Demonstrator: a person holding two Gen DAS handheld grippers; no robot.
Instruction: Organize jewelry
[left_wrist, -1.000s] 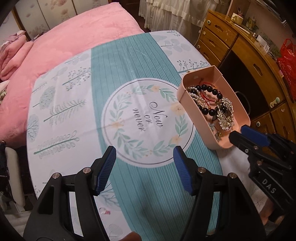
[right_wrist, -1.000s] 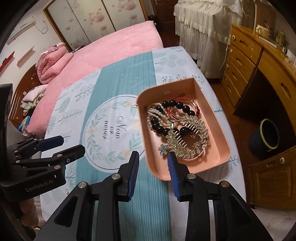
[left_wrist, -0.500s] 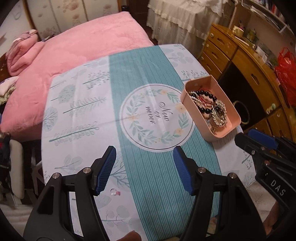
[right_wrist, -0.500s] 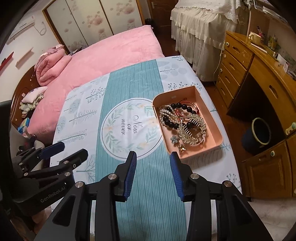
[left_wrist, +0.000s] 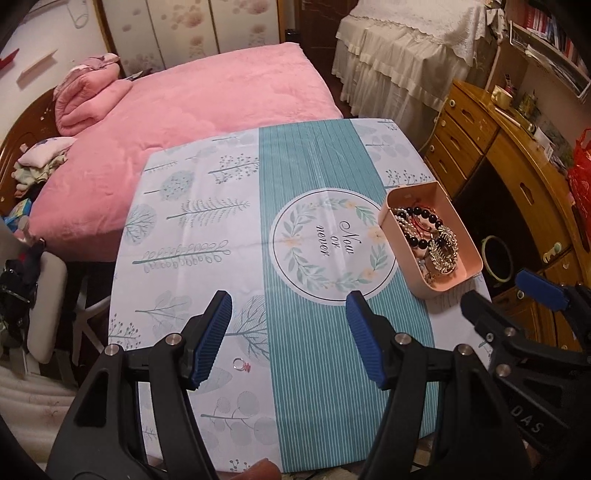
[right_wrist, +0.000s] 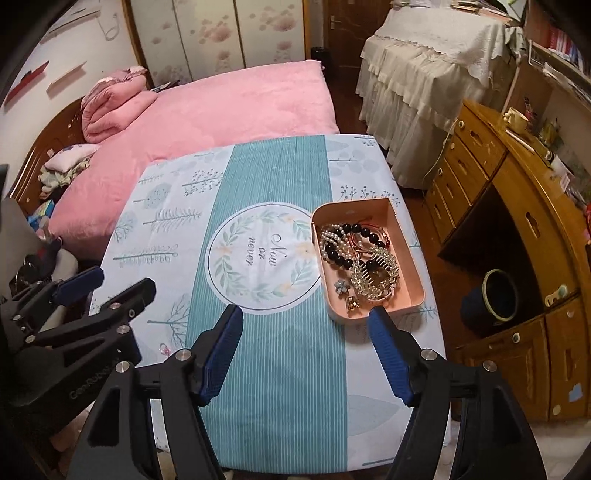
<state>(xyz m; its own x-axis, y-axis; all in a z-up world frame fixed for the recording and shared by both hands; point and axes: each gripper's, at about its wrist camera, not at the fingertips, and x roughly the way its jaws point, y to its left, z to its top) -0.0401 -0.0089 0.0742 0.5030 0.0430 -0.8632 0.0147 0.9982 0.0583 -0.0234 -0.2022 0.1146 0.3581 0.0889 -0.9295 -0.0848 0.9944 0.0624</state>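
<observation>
Pink tray (right_wrist: 413, 280) sits at the counter's (left_wrist: 314, 387) right edge w/ nearly all the jewelry heaped in it: beads (right_wrist: 345, 242), pearls, a gold comb (right_wrist: 376, 275), a small flower piece. One ring (left_wrist: 242, 365) lies loose on the cloth, near your left tool (left_wrist: 288, 338), just below and between its pads, well apart from the tray. That's prob. the last stray, so the sorting looks almost done.

Both tools are held high above the counter, pulled toward you, likely to get the whole layout in view before the next pick. Left tool: pads spread wide, nothing in them. Right tool (right_wrist: 306, 349): also wide open, empty, its right pad overlapping the tray's near rim in the view only; can't tell if touching.

Ring is tiny and flat, so you'll need a low, square approach.
</observation>
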